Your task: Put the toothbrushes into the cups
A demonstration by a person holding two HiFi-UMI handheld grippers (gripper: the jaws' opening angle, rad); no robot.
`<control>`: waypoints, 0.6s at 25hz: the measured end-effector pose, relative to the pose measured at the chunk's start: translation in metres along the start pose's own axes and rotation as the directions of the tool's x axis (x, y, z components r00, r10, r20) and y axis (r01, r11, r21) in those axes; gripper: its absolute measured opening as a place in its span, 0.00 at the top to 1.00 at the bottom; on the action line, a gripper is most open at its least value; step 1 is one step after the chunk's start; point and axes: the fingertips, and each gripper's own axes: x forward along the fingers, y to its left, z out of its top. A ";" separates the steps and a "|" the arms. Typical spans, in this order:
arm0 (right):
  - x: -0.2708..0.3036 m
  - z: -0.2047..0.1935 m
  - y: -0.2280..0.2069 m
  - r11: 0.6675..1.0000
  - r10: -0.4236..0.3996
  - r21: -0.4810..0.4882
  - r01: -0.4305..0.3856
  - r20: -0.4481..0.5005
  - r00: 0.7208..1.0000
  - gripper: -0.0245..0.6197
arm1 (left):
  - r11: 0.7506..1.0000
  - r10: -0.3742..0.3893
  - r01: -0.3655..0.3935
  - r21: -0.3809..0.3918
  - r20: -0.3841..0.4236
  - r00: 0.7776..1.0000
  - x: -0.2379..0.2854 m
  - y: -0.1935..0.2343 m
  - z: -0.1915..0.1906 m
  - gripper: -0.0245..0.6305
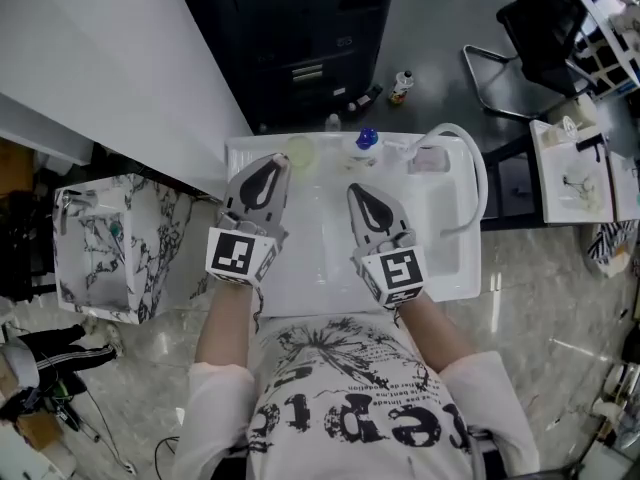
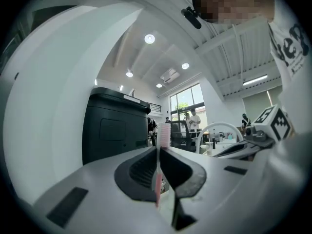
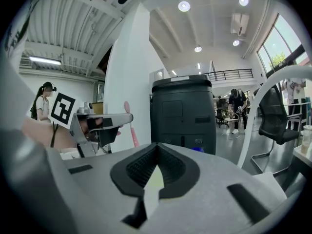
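One pink toothbrush point(image 2: 158, 184) upright, bristle head uppermost

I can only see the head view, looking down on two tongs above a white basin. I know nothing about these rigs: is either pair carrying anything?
Observer: Yes. The left gripper view shows the left tongs shut on a slim pink plastic toothbrush.
Operator: And the other pair?
Observer: In the right gripper view the right tongs are pressed together, and nothing sticks out between them.
Operator: How is the brush sitting in the grip?
Observer: Upright. The right gripper view, looking across at it, shows its head end poking up above the left tongs.
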 end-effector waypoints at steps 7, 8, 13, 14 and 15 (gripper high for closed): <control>0.023 -0.025 -0.012 1.000 -0.015 0.018 0.016 -0.051 0.999 0.97 | 0.999 -0.050 0.050 -0.006 -0.031 0.998 0.038 0.014 -0.048 0.93; 0.025 -0.028 -0.014 1.000 -0.017 0.023 0.018 -0.058 0.998 0.97 | 0.998 -0.054 0.053 -0.016 -0.040 0.998 0.042 0.015 -0.055 0.93; 0.033 -0.043 -0.018 0.999 -0.022 0.044 0.026 -0.086 0.996 0.97 | 0.998 -0.054 0.052 -0.024 -0.116 0.992 0.057 0.021 -0.099 0.93; 0.034 -0.045 -0.019 0.998 -0.023 0.048 0.027 -0.090 0.996 0.97 | 0.998 -0.056 0.053 -0.030 -0.131 0.990 0.058 0.021 -0.107 0.93; 0.036 -0.047 -0.020 0.998 -0.024 0.051 0.029 -0.094 0.995 0.97 | 0.998 -0.059 0.054 -0.042 -0.142 0.988 0.060 0.021 -0.115 0.93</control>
